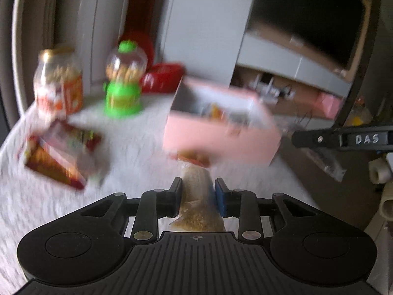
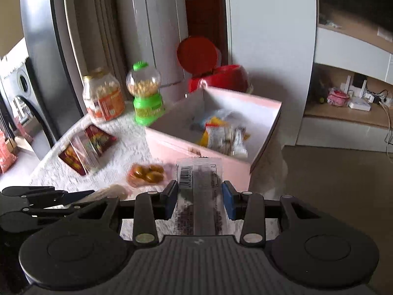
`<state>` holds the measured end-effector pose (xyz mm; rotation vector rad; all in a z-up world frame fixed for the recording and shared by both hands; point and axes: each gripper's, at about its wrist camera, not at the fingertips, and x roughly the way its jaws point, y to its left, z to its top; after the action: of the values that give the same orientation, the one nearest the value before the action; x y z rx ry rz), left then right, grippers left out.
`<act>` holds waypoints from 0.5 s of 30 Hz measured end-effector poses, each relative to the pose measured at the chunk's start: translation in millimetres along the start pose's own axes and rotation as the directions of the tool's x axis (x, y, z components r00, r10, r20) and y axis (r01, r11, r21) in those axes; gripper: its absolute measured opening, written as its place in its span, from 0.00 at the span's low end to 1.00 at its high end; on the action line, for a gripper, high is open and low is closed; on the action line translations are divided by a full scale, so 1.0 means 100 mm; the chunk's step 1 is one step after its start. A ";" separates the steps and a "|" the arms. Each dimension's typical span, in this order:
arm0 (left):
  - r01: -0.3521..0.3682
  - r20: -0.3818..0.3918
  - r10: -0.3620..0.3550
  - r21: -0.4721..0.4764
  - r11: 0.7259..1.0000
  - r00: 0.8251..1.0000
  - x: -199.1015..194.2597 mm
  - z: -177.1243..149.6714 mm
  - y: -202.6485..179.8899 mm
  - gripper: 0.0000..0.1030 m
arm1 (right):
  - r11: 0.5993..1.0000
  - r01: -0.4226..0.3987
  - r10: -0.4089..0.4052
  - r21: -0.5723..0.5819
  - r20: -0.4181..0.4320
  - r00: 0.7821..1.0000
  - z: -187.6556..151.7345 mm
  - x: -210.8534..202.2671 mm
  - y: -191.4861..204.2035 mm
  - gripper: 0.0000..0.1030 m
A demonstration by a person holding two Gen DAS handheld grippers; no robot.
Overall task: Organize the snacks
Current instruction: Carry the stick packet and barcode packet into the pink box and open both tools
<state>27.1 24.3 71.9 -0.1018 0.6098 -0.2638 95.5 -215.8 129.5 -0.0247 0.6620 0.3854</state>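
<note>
The left gripper (image 1: 197, 191) is clamped on a clear bag of tan crumbs (image 1: 196, 196), which runs forward between the fingers toward the pink box (image 1: 221, 145) on the white tablecloth (image 1: 132, 147). The right gripper (image 2: 200, 196) is clamped on a flat packet with a barcode (image 2: 199, 184), its far end just short of the box's near wall. Only the right wrist view shows the box interior, holding several wrapped snacks (image 2: 221, 135), and an orange snack pack (image 2: 146, 173) lying on the cloth beside the packet. Both views show a labelled jar (image 2: 103, 98), a green dispenser (image 2: 146, 93) and red packets (image 2: 88, 147), well apart from the grippers.
</note>
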 end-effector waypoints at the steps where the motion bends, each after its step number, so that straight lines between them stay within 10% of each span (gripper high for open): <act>1: 0.001 0.025 -0.001 0.010 1.000 1.000 -0.04 0.09 -0.02 0.32 | 1.000 -0.002 0.002 0.003 0.015 1.000 0.07 -0.04 -0.01 0.37; 15: 0.155 0.195 -0.162 0.047 0.987 0.967 0.47 1.40 -0.25 0.33 | 0.997 0.082 -0.083 0.012 0.162 0.983 1.06 -0.15 -0.37 0.37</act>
<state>139.5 -10.1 164.9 -0.1447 0.3992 -0.4133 160.3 -239.8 218.8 -0.0153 0.4988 0.3017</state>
